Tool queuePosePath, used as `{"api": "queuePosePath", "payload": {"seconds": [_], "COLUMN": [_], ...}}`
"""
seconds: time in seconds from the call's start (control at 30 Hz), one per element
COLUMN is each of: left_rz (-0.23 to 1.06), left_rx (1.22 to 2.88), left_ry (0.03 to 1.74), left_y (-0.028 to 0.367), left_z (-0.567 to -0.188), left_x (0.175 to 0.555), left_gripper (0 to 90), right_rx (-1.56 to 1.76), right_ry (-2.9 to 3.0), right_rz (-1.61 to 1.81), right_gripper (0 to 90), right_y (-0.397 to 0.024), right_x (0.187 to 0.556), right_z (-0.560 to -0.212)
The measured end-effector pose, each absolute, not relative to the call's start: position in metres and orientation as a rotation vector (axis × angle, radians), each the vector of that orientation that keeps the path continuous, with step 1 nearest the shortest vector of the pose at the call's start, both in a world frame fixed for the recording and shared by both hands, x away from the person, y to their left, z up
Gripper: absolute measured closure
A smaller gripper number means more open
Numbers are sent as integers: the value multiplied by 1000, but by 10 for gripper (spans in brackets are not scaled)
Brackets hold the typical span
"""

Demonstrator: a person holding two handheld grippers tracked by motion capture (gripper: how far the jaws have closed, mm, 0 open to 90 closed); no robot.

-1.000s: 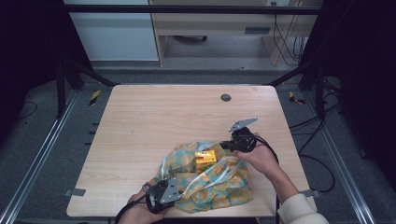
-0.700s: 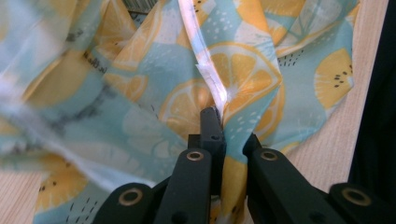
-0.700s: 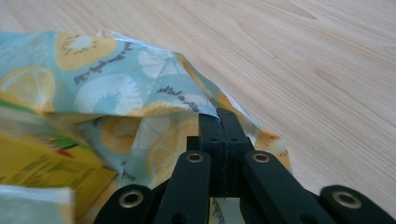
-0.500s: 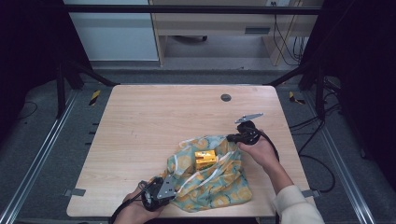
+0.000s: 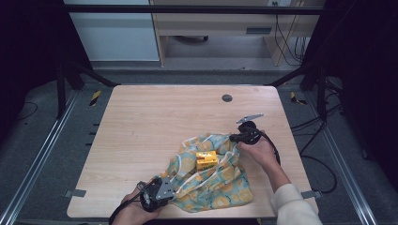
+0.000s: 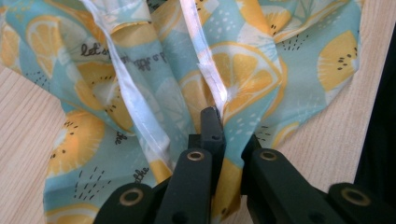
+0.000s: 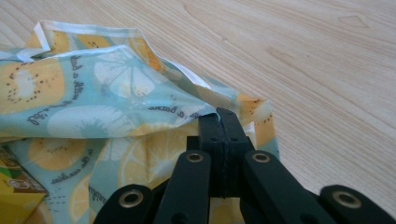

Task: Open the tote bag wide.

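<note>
A teal cloth printed with lemon slices [image 5: 213, 180] lies crumpled on the near half of the wooden table [image 5: 159, 122]. A small yellow box [image 5: 206, 160] rests on it near its middle. My left gripper [image 5: 170, 191] is shut on the cloth's near-left edge; in the left gripper view the jaws pinch a fold beside a white hem [image 6: 208, 79] of the cloth [image 6: 154, 79]. My right gripper [image 5: 232, 137] is shut on the far-right edge of the cloth [image 7: 107, 93], with a corner of the box [image 7: 14, 186] showing at lower left in the right gripper view.
A dark round grommet [image 5: 227, 98] sits in the table near its far edge. Metal rails [image 5: 42, 154] run along both sides of the table, and cables [image 5: 309, 126] trail off to the right. Bare wood [image 7: 303, 70] stretches beyond the cloth.
My right gripper has come down and a little toward the cloth's middle, still holding its edge. The cloth has slackened around the box. The left gripper has stayed put.
</note>
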State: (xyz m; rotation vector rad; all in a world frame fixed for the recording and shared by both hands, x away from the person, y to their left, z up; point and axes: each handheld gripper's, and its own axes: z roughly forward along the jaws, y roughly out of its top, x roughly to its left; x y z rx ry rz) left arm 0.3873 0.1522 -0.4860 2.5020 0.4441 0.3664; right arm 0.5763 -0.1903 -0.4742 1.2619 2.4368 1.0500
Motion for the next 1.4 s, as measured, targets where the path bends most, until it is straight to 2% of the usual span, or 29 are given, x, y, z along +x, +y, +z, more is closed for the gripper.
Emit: {"api": "queuePosePath", "payload": {"seconds": [0.4,0.43,0.47,0.57,0.7,0.77,0.87,0.97,1.1,1.23,1.4], "left_rz": [358,363,387,440,473,475,474,478,511,552,552], "left_rx": [2506,2498,2479,2376,2255,2206,2157,2122,2114,2117,2184], "left_ry": [442,443,448,475,495,494,480,477,505,600,687], "left_y": [153,153,154,156,160,159,158,156,156,156,147], "left_z": [-485,-485,-483,-473,-463,-459,-451,-442,-428,-424,-441], "left_x": [386,386,385,383,381,380,377,376,384,410,446], "left_gripper": [888,882,856,666,485,431,373,349,368,388,390], "right_rx": [1262,1240,1239,1189,1140,1117,1082,1045,997,952,896], "right_ry": [2426,2432,2424,2382,2305,2277,2237,2236,2259,2303,2400], "right_rz": [1021,1023,1029,1040,1103,1121,1150,1185,1215,1227,1238], "right_gripper": [900,879,823,654,492,415,377,381,371,352,336], "right_y": [-190,-191,-190,-192,-198,-202,-207,-210,-209,-203,-188], "right_x": [577,576,575,567,549,539,523,507,487,477,476], "right_z": [-476,-475,-473,-461,-438,-426,-413,-405,-404,-409,-418]}}
